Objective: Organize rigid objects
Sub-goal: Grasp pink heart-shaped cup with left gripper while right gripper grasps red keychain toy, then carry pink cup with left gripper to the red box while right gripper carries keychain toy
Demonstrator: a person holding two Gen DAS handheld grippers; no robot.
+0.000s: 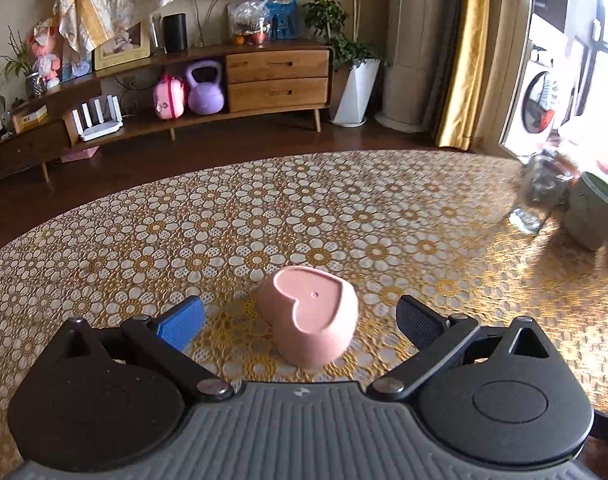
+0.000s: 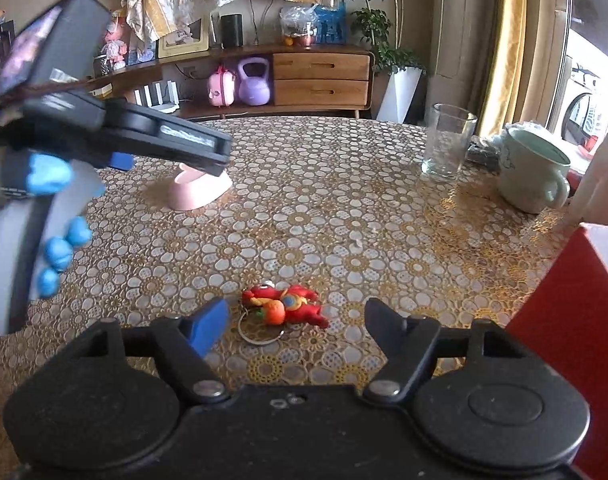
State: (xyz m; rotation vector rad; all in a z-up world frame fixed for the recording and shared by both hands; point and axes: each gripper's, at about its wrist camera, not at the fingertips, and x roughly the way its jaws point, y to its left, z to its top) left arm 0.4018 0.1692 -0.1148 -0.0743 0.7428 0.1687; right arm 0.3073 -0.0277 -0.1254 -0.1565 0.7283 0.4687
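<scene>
A pink heart-shaped pot (image 1: 310, 314) lies tipped on the flowered tablecloth, its base facing the left wrist camera. My left gripper (image 1: 299, 318) stands open around it, the blue pad (image 1: 181, 322) and black pad (image 1: 418, 322) both apart from its sides. In the right wrist view the same pot (image 2: 197, 188) sits far left under the left gripper, held by a blue-gloved hand (image 2: 53, 216). A red figure keychain (image 2: 285, 308) with a metal ring lies just ahead of my right gripper (image 2: 295, 322), which is open with the keychain between its fingertips, untouched.
A clear glass (image 2: 446, 146) and a pale green mug (image 2: 534, 170) stand at the table's far right. A red box (image 2: 572, 320) rises at the right edge, close to my right gripper. Beyond the table (image 1: 263, 208) stands a wooden sideboard (image 1: 275, 76).
</scene>
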